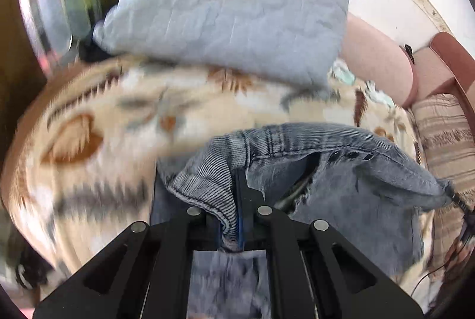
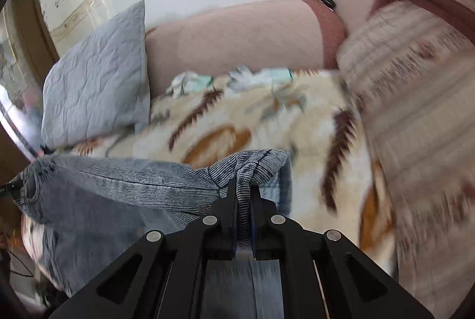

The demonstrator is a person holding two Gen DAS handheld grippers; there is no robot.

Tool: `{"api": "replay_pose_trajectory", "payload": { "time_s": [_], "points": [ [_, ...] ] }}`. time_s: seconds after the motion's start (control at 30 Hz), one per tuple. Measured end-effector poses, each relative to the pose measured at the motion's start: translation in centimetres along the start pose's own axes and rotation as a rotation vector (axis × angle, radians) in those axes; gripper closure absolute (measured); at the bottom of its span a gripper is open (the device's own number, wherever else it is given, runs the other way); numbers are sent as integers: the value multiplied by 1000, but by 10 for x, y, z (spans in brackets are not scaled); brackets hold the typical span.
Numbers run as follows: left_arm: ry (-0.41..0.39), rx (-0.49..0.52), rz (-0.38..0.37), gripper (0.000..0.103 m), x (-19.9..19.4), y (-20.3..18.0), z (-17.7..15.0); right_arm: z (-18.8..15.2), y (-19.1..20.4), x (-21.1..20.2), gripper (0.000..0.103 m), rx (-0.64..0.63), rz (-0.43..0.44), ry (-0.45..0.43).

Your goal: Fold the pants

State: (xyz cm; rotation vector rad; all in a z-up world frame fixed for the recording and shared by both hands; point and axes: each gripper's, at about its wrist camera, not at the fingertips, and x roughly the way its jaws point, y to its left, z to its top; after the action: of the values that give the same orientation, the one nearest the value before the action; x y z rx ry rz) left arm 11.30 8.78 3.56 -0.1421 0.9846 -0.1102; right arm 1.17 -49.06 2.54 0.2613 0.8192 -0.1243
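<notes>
Pants of faded blue-grey denim hang unfolded above the cream leaf-patterned fleece blanket — left gripper and right gripper each pinching bunched waistband fabric — so, by my reading, every fold is yet to be made.

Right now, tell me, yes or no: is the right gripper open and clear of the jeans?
No. The right gripper is shut on a bunched fold of the jeans, held up above the patterned blanket.
</notes>
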Motion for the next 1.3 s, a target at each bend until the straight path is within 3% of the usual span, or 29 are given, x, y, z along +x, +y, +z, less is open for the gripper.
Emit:
{"api": "replay_pose_trajectory", "payload": {
  "time_s": [0.17,0.3,0.4,0.5,0.57,0.67,0.7,0.73,0.8,0.97,1.13,1.23,1.3],
  "points": [
    [132,-111,-87,97,17,26,-61,-79,-17,-12,96,92,-16,67],
    [196,-153,-98,97,22,37,-89,-115,-21,-9,91,138,-39,117],
    [202,-168,-128,97,9,44,-103,-127,-20,-16,91,148,-62,130],
    [209,-212,-166,97,-10,53,-112,-129,-10,-42,89,138,-58,85],
    [204,-272,-217,97,-26,59,-118,-123,6,-58,79,106,-28,48],
    [208,-358,-321,87,-35,55,-114,-113,38,-65,49,74,88,21],
    [206,-371,-331,80,-35,53,-114,-110,52,-62,44,66,136,27],
    [204,-396,-340,69,-35,50,-110,-108,65,-57,43,60,181,39],
    [212,-472,-383,60,-30,52,-106,-106,99,-39,42,45,295,97],
    [252,-673,-396,58,-10,76,-98,-116,165,9,36,109,554,279],
    [326,-837,-442,58,5,95,-109,-127,211,62,30,350,785,453],
    [365,-927,-470,58,11,100,-120,-135,223,86,23,523,861,508],
    [373,-967,-489,58,15,101,-122,-135,234,96,23,565,871,528]
  ]
}}
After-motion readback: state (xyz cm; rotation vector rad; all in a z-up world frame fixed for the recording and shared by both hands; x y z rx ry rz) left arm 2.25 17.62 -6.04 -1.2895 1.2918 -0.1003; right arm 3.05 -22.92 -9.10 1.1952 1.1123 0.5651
